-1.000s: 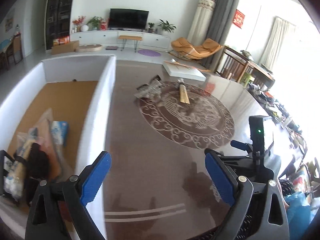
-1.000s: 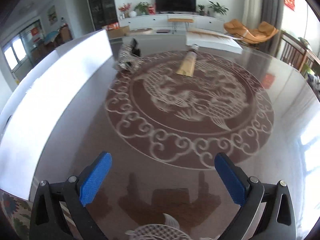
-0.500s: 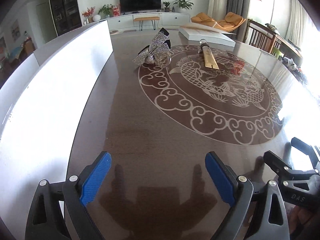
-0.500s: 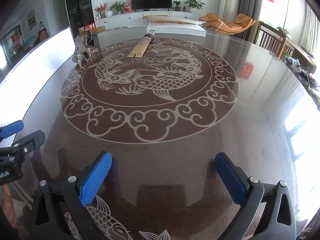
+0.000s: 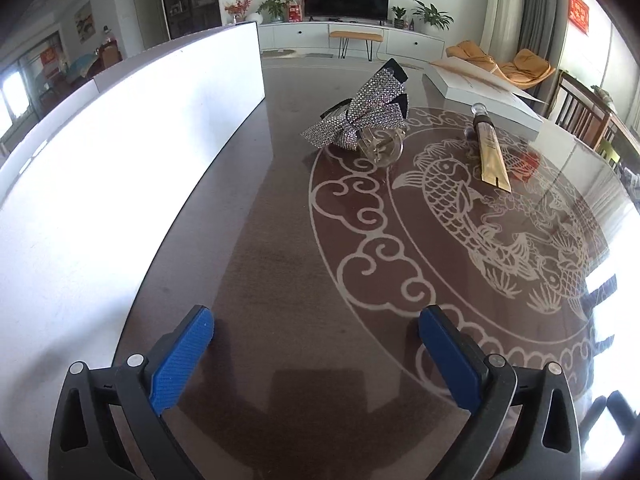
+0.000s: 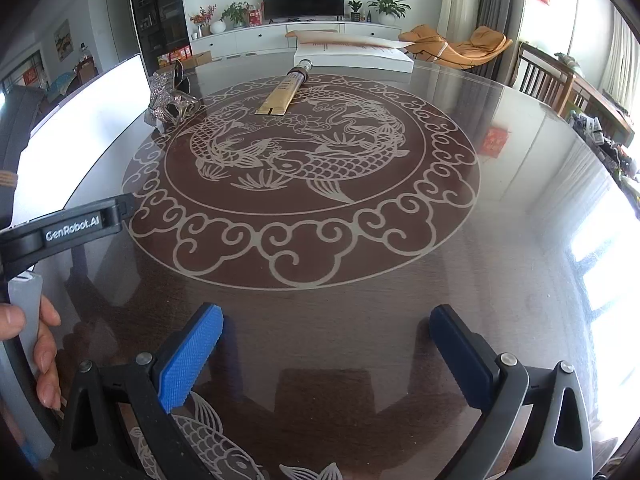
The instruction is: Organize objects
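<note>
Two grippers low over the glass tabletop (image 5: 280, 240), both pointing down at it. Left gripper (image 5: 316, 344): jaws opening, spread wide, nothing between the blue pads. Right gripper (image 6: 326, 344): jaws released, wide apart, also empty. A hand (image 6: 38, 344) grips the left unit's handle at the edge of the right view. White box wall (image 5: 120, 168) runs along the left side of the table. Farther out: rhinestone bow (image 5: 360, 116) lying against a clear round jar (image 5: 382, 146) on the rim of the fish pattern; gold tube (image 5: 490, 148) just right of them, apart. Flat white box (image 5: 480, 96) at the far edge.
</note>
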`<move>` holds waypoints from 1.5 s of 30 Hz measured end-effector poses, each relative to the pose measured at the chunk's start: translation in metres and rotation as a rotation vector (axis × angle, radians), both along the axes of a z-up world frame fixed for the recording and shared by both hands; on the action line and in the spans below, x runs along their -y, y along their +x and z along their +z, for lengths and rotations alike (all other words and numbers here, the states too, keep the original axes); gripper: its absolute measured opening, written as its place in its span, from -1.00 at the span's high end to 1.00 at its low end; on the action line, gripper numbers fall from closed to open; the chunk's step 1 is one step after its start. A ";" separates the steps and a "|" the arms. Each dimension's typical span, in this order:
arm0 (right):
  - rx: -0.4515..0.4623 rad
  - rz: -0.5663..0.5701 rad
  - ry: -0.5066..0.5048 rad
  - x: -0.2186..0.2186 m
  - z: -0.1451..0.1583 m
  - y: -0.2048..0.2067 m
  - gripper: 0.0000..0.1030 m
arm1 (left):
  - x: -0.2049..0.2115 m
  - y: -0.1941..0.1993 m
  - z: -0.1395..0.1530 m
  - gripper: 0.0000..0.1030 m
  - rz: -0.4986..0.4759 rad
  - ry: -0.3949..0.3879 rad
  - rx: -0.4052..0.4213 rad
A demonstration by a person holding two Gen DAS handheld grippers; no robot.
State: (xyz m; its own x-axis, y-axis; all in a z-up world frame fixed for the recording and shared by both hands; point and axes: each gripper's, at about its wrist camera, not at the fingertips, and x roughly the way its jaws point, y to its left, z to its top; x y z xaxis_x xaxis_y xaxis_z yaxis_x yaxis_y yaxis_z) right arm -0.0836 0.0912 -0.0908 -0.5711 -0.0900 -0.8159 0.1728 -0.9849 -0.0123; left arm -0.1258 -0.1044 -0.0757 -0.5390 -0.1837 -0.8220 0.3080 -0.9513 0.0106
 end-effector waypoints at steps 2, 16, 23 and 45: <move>0.000 0.000 0.000 0.000 0.000 0.001 -1.00 | -0.001 -0.016 0.000 -1.00 0.023 0.001 0.001; 0.002 0.003 0.000 0.002 -0.001 -0.001 -1.00 | -0.008 -0.144 0.000 -1.00 0.255 -0.002 -0.004; 0.001 0.002 0.000 0.002 -0.001 -0.001 -1.00 | 0.002 -0.169 -0.002 -1.00 0.180 0.003 -0.005; 0.000 0.008 -0.002 0.003 -0.001 -0.002 -1.00 | 0.007 0.005 0.001 -1.00 -0.316 0.005 -0.010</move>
